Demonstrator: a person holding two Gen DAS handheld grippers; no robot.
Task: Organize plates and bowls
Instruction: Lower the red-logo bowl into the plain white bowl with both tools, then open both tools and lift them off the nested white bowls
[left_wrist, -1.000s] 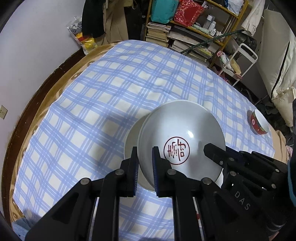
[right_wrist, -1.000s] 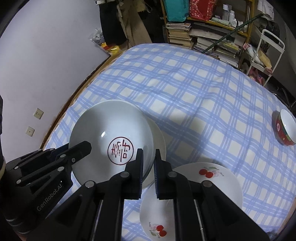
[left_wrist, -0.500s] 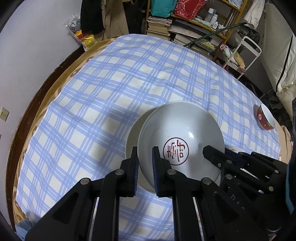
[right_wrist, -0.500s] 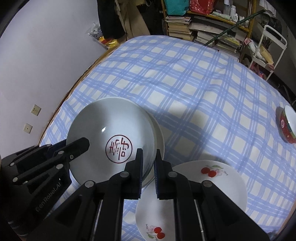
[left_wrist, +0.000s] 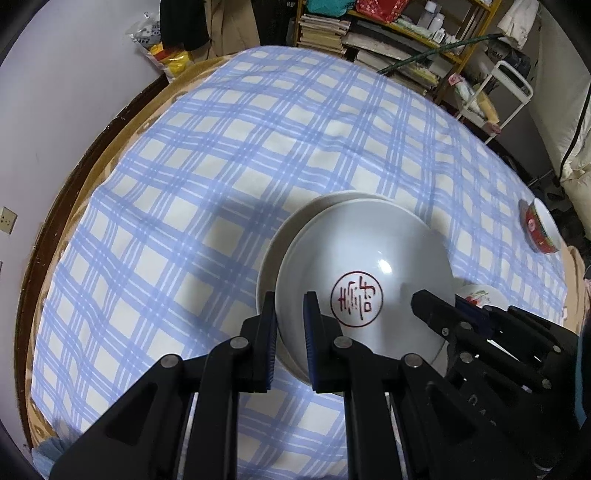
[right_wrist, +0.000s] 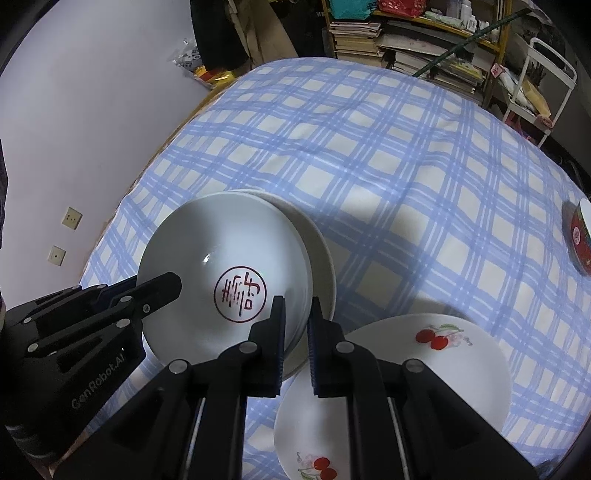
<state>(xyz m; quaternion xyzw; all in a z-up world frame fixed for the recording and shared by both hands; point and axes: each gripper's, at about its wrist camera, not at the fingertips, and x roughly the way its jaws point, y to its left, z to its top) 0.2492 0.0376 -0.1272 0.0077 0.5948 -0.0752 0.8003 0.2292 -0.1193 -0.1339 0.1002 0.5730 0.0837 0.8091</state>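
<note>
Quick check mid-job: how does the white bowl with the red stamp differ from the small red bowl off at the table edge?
The stamped bowl is plain white with a red round mark inside; the red bowl has a red patterned outside and a white inside. The stamped bowl looks wider and shallower. Both the left tool and right tool grip its rim, and it sits over a white dish; the red bowl stands alone, ungripped. Both are on the checked cloth.

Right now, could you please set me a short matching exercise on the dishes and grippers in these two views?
Things:
1. stamped bowl
2. red bowl
3. cherry plates
4. plain white bowl

States:
A. alone near the far right table edge
B. overlapping, beside the right gripper
C. gripped on both rims, also by the left gripper
D. under the stamped bowl

Pairs: 1-C, 2-A, 3-B, 4-D
</note>
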